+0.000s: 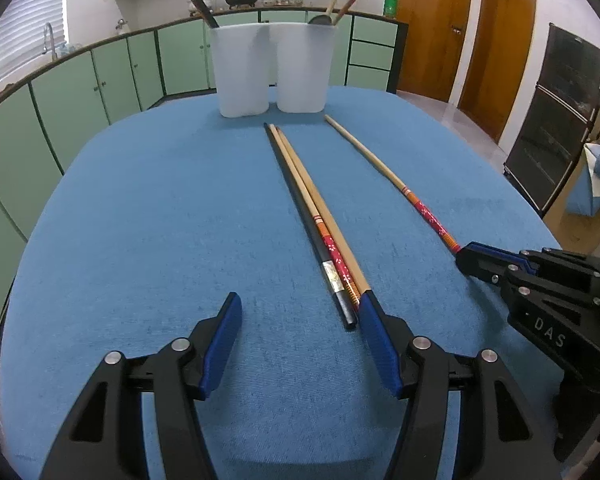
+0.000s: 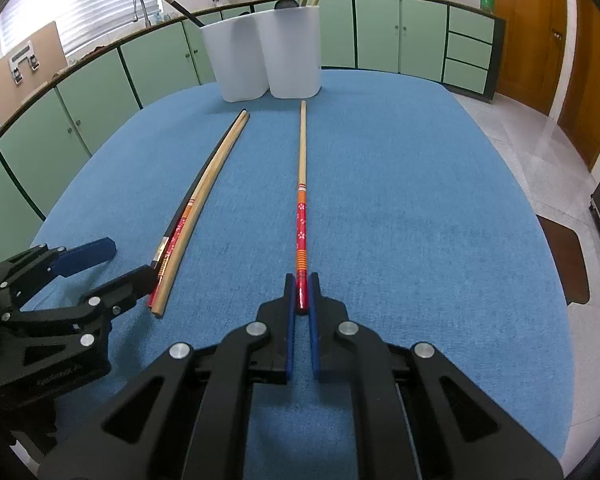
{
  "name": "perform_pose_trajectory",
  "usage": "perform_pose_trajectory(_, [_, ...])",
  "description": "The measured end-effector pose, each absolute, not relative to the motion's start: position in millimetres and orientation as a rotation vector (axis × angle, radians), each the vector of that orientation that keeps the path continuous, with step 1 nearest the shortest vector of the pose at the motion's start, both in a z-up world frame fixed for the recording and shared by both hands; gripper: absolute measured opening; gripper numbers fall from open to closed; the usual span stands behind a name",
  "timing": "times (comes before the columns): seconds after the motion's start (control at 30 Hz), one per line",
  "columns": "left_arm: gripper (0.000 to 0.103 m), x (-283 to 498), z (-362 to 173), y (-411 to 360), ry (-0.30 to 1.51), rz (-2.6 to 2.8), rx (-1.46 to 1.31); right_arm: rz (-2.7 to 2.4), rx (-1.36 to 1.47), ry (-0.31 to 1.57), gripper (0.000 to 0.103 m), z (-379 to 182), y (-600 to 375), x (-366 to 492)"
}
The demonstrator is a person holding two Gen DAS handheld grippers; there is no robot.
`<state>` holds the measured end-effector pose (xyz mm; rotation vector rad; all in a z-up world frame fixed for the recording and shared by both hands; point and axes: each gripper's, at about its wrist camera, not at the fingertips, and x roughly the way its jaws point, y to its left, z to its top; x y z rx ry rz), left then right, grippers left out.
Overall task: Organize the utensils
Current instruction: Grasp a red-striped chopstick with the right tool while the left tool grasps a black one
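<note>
Blue pads of the right gripper point(image 2: 301, 294) are pressed together on the red butt end of a lone chopstick point(image 2: 301, 184), which runs straight ahead from the fingertips along the blue tablecloth point(image 2: 440, 208) toward two white holders point(image 2: 268, 56) standing side by side and touching at the far edge. Its bare wooden tip stops just short of the right holder.

To the left of that gripper lies a bundle point(image 2: 188, 216) of three chopsticks: a black one, a red-patterned one and a plain wooden one, touching along their length and angled toward the holders.

From the left wrist view, the left gripper point(image 1: 300, 312) stands spread, with nothing between its pads. Its right pad point(image 1: 376, 340) sits just at the near ends of the bundle point(image 1: 316, 216); whether it touches them I cannot tell. Its left pad point(image 1: 220, 344) rests over bare cloth.

Ahead of both grippers, the left holder point(image 1: 242, 68) has a dark chopstick leaning out of it, and the right holder point(image 1: 306, 66) holds a spoon and two sticks. Green cabinets point(image 1: 100, 80) run behind the table.
</note>
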<state>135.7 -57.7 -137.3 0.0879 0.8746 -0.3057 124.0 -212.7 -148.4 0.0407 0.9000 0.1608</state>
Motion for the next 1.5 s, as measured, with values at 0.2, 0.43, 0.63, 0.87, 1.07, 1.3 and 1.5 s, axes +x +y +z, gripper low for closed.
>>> perform_pose_trajectory(0.2, [0.062, 136, -138, -50, 0.881, -0.282, 0.072, 0.164, 0.048, 0.9, 0.005, -148, -213, 124])
perform_pose_trajectory(0.43, [0.062, 132, -137, -37, 0.879, -0.258, 0.063, 0.159, 0.038, 0.899, 0.006, -149, -213, 124])
perform_pose_trajectory(0.63, [0.062, 133, -139, -45, 0.885, -0.25, 0.11, 0.157, 0.03, 0.9, 0.006, -149, -212, 124])
perform_pose_trajectory(0.87, [0.025, 134, -138, -52, 0.874, -0.265, 0.113, 0.148, 0.01, 0.899, 0.006, -149, -209, 124])
perform_pose_trajectory(1.07, [0.008, 132, -138, -57, 0.872, -0.277, 0.116, 0.144, 0.006, 0.896, 0.006, -149, -210, 124])
perform_pose_trajectory(1.3, [0.007, 130, -135, -55, 0.861, -0.264, 0.107, 0.145, -0.006, 0.888, 0.005, -148, -207, 123])
perform_pose_trajectory(1.5, [0.007, 121, -124, -50, 0.832, -0.256, 0.101, 0.161, 0.0, 0.851, 0.005, -137, -206, 116])
